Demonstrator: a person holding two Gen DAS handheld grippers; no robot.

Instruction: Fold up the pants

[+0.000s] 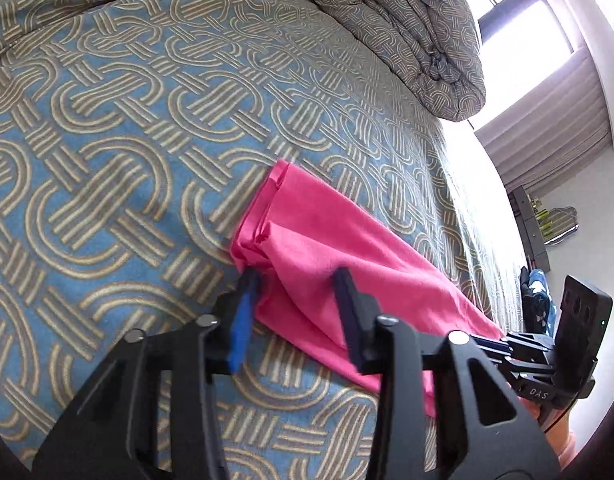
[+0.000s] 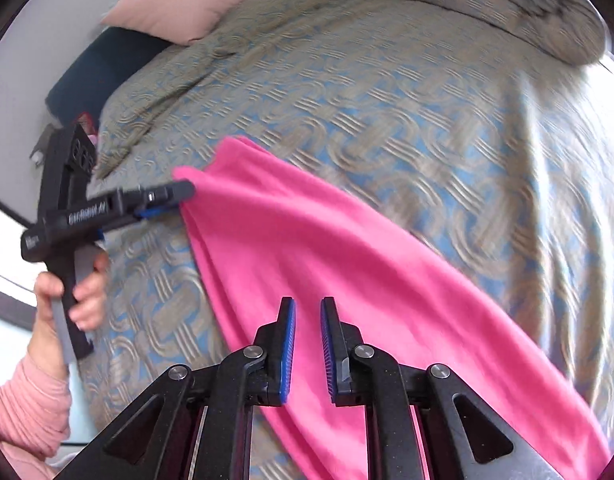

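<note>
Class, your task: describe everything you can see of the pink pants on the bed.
The pink pants are bright, plain, soft matte cloth, folded lengthwise into a long layered band with stacked hems at one end. They lie diagonally, mildly creased, on the blue-and-tan patterned bedspread. The left gripper straddles a raised fold near one end, jaws apart; the right gripper hangs open above the band, nothing between its pads.

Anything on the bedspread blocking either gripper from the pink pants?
Nothing visible. The pink pants lie alone on the bedspread. The left gripper is already at one end, jaws apart; the right gripper hangs open right over the fabric.
</note>
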